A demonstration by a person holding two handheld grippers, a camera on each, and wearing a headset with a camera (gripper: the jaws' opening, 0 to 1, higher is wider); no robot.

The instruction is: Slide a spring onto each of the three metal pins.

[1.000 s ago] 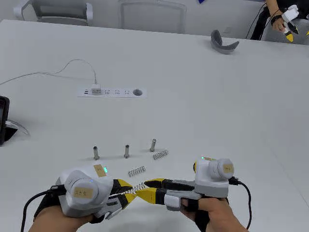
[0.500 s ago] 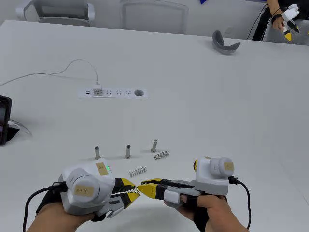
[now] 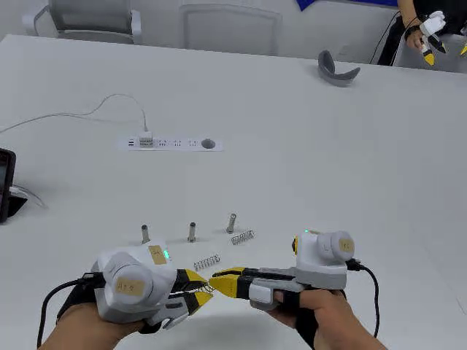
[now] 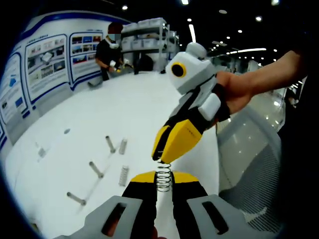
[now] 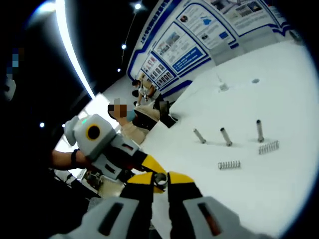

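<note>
**Bench** (image 3: 350, 160): white top, seen in the head view.

**Left gripper** (image 3: 198, 293): at the near edge of the bench, left of centre. Its yellow-tipped jaws point right and are pinched on one end of the held spring (image 3: 205, 289). In the left gripper view the left gripper (image 4: 163, 183) clamps the lower coils of the held spring (image 4: 163, 177), which stands out straight ahead between the tips.

**Right gripper** (image 3: 217, 281): at the near edge, right of centre, jaws pointing left, tip to tip with the left gripper. Its jaws are drawn together on the other end of the held spring. In the right gripper view the end coil of the held spring (image 5: 160, 178) sits between the yellow tips of the right gripper (image 5: 155, 181).

**Metal pins** (image 3: 192, 232): three, upright, in a row just beyond the grippers. The left pin (image 3: 145, 234) and middle pin are level; the right pin (image 3: 231, 222) stands slightly farther back. All three are bare.

**Loose springs**: two, lying flat on the bench. One (image 3: 206, 262) is between the middle pin and the gripper tips. The other (image 3: 242, 237) is just beside the right pin's base.

**Power strip** (image 3: 169, 144): white, mid-bench, beyond the pins, with a white cable (image 3: 80, 111) running off to the left edge.

**Black device** (image 3: 4, 182): at the left edge.

**Grey curved band** (image 3: 338, 69): near the far right corner.

**Chairs** (image 3: 230, 25): along the far edge.
</note>
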